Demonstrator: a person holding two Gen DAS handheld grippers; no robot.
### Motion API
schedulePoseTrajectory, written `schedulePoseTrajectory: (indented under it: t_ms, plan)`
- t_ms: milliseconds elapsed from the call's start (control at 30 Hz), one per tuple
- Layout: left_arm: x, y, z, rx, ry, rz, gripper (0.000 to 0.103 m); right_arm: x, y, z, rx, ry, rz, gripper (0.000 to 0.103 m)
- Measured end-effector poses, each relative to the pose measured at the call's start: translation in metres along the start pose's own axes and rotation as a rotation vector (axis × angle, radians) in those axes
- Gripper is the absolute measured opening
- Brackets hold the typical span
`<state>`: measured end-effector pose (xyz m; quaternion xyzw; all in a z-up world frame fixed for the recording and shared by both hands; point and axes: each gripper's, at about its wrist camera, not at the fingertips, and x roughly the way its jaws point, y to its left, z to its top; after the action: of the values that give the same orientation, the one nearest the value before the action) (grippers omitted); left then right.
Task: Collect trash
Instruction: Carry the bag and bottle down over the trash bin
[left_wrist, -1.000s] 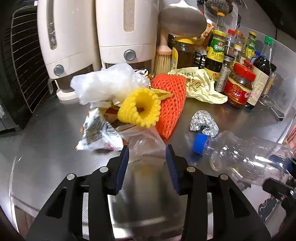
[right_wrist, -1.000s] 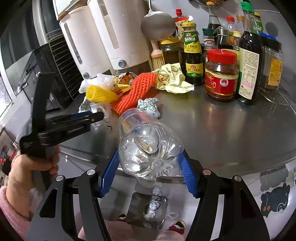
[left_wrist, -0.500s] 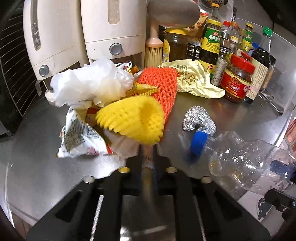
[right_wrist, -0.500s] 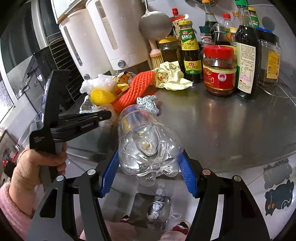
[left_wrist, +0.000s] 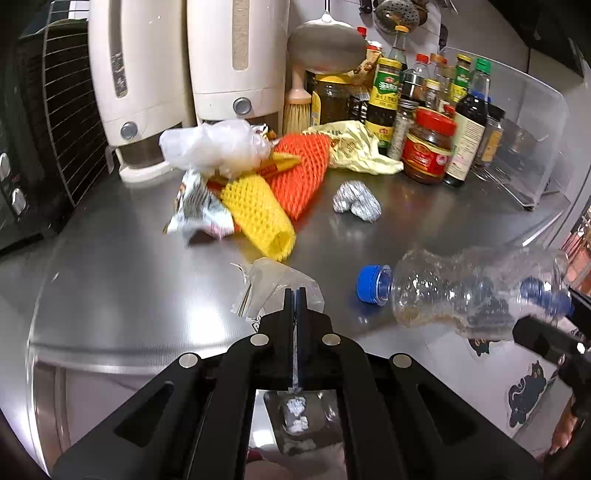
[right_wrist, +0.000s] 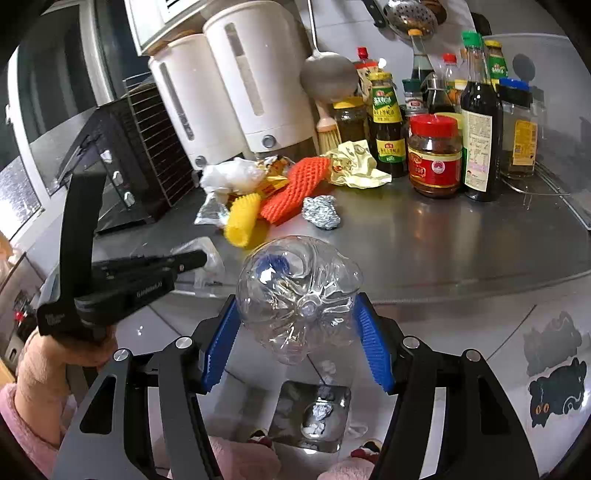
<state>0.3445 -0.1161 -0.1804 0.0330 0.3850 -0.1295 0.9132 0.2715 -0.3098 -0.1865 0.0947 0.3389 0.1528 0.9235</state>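
My left gripper (left_wrist: 295, 292) is shut on a clear plastic wrapper (left_wrist: 269, 282), which lies at the front edge of the steel counter (left_wrist: 110, 266). In the right wrist view the left gripper (right_wrist: 197, 259) sits at the left, held by a hand in a pink sleeve. My right gripper (right_wrist: 295, 339) is shut on a crushed clear bottle (right_wrist: 299, 295) with a blue cap (left_wrist: 369, 284), holding it above the counter edge. Behind lie a yellow foam net (left_wrist: 258, 214), an orange foam net (left_wrist: 299, 173), a foil ball (left_wrist: 356, 201), a white bag (left_wrist: 210, 147), a snack packet (left_wrist: 195, 206) and a pale yellow wrapper (left_wrist: 354, 151).
Two white dispensers (left_wrist: 229, 62) stand at the back, beside a brush (left_wrist: 297, 110). Sauce bottles and a red-lidded jar (left_wrist: 428, 147) crowd the back right. A black oven (right_wrist: 125, 155) is on the left. A shiny container (right_wrist: 314, 413) holding crumpled scraps sits on the floor below.
The left gripper closed on the clear wrapper and drew back with it to the counter's front edge. The right gripper also drew back, still holding the bottle.
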Motion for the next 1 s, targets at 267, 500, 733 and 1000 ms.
schedulePoseTrajectory:
  t_ms: [267,500,733,1000]
  plan:
    - [-0.027,-0.004,-0.049,-0.023,0.021,-0.021,0.000,-0.024,0.021,-0.023,-0.026,0.010,0.006,0.063]
    - [-0.032,-0.006,-0.092,-0.044,0.050,-0.052,0.000,-0.020,0.029,-0.058,-0.030,0.071,0.003,0.063]
    - [-0.006,-0.006,-0.142,-0.063,0.128,-0.063,0.000,0.026,0.021,-0.106,0.017,0.195,-0.007,0.063]
    - [0.041,0.007,-0.187,-0.112,0.210,-0.063,0.000,0.086,0.011,-0.147,0.063,0.309,-0.024,0.063]
